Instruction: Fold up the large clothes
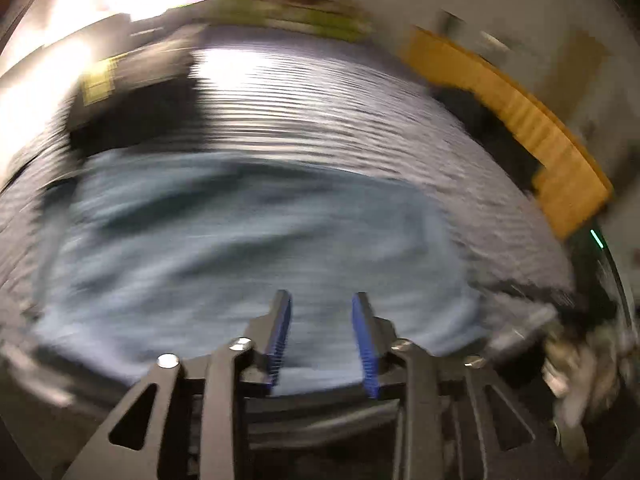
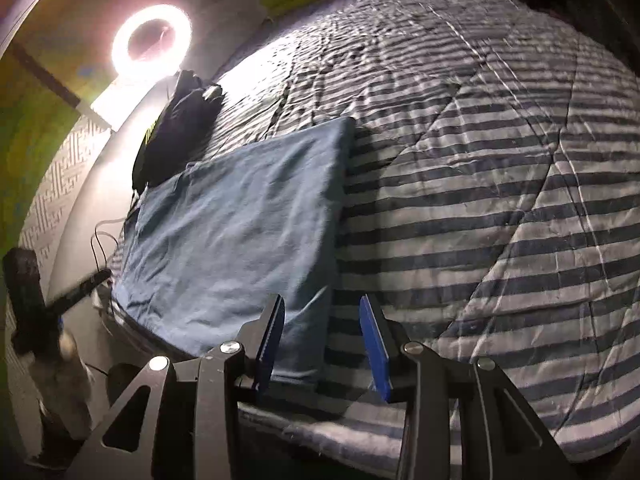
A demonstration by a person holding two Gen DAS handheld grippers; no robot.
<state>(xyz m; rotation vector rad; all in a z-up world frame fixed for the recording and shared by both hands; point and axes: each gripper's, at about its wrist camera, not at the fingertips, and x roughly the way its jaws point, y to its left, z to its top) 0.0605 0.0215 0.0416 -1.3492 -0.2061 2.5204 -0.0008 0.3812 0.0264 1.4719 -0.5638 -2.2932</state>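
Hovering with jaws apart and empty, the right tongs point(image 2: 322, 344) face the folded blue garment point(image 2: 240, 220) running ahead-left on the bed point(image 2: 500, 200), the left tongs point(image 1: 322, 340) likewise apart.

Blue garment point(image 2: 240, 216): soft matt cloth, lightly creased, woven look, folded flat
Striped bedcover point(image 2: 500, 208): quilted cloth in dark and pale bands, stitched seams, slight sheen where the lamp strikes at the far left
Dark bundle point(image 2: 176, 136), far left: matt black fabric, limp
Right gripper point(image 2: 322, 344): matt black rigid arms, probably plastic, with bright polished metal pivot pins; finger pads point(image 2: 374, 348) ribbed blue, rubbery
Left gripper point(image 1: 322, 340): same matt black build, ribbed blue pads point(image 1: 362, 344); view blurred
Yellow-brown panel point(image 1: 532, 128), far right: wood-like, too blurred to confirm
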